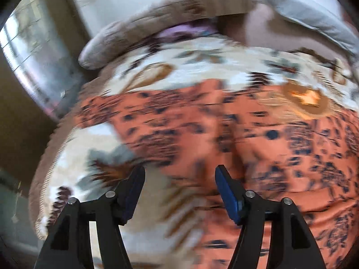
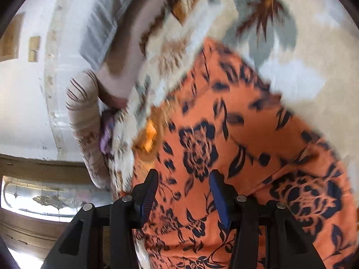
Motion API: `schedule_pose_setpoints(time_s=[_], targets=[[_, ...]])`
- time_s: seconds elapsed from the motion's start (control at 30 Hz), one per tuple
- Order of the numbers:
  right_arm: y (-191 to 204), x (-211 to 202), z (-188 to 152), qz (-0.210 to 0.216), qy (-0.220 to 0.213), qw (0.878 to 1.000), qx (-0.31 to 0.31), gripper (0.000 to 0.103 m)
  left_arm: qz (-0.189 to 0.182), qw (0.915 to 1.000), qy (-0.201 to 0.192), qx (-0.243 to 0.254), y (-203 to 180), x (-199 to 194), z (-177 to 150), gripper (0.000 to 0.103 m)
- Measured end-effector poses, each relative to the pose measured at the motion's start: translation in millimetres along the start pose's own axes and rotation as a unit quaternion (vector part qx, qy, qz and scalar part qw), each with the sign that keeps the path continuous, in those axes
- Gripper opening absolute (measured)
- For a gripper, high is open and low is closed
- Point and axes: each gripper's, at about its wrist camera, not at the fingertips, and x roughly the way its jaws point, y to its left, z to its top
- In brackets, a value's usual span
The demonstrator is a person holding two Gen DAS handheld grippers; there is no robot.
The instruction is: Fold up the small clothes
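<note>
The orange floral garment [image 2: 224, 134] is seen spread, not yet folded, on the patterned bed blanket [image 2: 291, 67], with the left tongs [image 1: 179, 192] and right tongs [image 2: 182, 197] both held wide open above it, nothing gripped, so folding is judged barely begun.

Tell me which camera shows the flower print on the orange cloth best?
The right wrist view: the orange cloth fills it, dark flowers fairly sharp. The left wrist view shows the same cloth, its print smeared by motion blur.
</note>
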Motion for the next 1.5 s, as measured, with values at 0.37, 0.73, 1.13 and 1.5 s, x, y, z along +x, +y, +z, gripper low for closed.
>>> schedule_pose_setpoints(time_s=[0.37,0.73,1.13,1.5], targets=[[31.4,-8.1,-20.0,0.02,-0.018,0.998,-0.057,0.063,0.003,0.9652,0.07,-0.252,186.9,57.2,35.2,0.067],[53.2,16.6,-21.9,-0.002,-0.008,0.994,-0.108,0.063,-0.082,0.9169,0.095,-0.379,210.6,136.0,71.5,0.066],[55.5,30.6,-9.1,-0.032,-0.013,0.991,-0.131,0.063,-0.056,0.9355,0.089,-0.337,169.3,178.4,105.4,0.017],[52.7,-7.7,-2.4,0.002,-0.058,0.993,-0.104,0.063,-0.083,0.9895,-0.028,-0.115,48.0,13.4,168.5,0.013]])
